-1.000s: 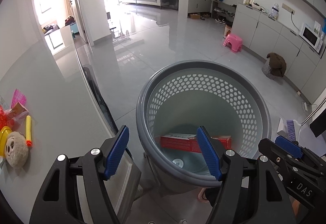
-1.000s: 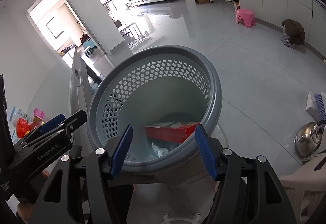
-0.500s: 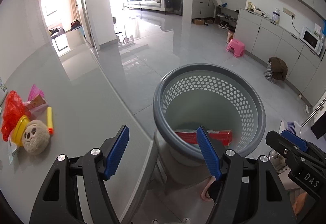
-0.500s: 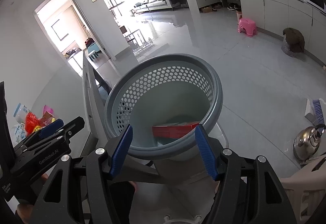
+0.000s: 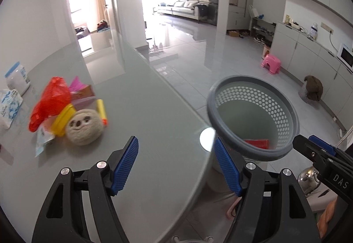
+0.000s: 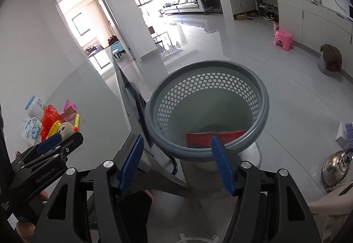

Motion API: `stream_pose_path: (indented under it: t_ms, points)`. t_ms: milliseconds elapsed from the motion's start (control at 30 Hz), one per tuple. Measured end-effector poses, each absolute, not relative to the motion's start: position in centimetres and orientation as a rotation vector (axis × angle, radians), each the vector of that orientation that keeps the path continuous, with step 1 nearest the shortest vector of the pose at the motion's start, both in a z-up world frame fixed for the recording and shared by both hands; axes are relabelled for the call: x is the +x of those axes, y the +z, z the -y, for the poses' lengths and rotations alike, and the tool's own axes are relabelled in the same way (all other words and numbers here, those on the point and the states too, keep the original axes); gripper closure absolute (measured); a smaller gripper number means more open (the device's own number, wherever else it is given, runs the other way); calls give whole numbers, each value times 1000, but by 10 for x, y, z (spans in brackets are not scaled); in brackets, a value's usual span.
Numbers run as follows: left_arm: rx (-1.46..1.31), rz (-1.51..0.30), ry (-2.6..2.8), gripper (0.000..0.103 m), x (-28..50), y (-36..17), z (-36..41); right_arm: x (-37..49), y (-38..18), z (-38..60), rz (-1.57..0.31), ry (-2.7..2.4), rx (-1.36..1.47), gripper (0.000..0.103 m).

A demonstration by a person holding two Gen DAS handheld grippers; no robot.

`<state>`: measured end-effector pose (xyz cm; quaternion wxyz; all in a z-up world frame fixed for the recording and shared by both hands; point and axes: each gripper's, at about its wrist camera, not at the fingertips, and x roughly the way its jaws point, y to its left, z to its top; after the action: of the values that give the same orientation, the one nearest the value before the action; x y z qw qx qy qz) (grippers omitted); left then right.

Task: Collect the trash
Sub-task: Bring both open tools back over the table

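A grey perforated basket (image 5: pixel 284 110) (image 6: pixel 262 99) stands off the table's right edge with a red box (image 5: pixel 257 143) (image 6: pixel 215 137) lying inside. On the grey table (image 5: pixel 154 123) lies a pile at the left: a red plastic bag (image 5: pixel 49 99) (image 6: pixel 49 119), a yellow lid (image 5: pixel 61 121), a round plush face (image 5: pixel 85 129), a yellow-orange marker (image 5: pixel 102 111) and pink wrappers (image 5: pixel 77 86). My left gripper (image 5: pixel 176 161) hangs open and empty above the table's edge, right of the pile. My right gripper (image 6: pixel 176 162) is open and empty just in front of the basket's rim.
A white jar (image 5: pixel 16 78) and a blue-white packet (image 5: pixel 10 103) sit behind the pile. On the floor are a pink stool (image 5: pixel 270 64), a checked bin with a brown cloth (image 5: pixel 311 89), a steel kettle (image 6: pixel 335 165) and a brush (image 6: pixel 346 132). Cabinets line the right wall.
Both grippers rose and drew back from over the basket. The left one swung left over the table, bringing the trash pile well into view. Both stayed open and empty.
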<state>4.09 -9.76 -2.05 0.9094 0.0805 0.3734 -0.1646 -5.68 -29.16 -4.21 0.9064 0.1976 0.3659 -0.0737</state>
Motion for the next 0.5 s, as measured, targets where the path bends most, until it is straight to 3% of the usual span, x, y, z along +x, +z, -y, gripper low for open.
stream_pose_path:
  t_ms: [500]
  points:
    - [62,-763,-64,32,52,-22,-38,0,-47,185,-812,64,272,39]
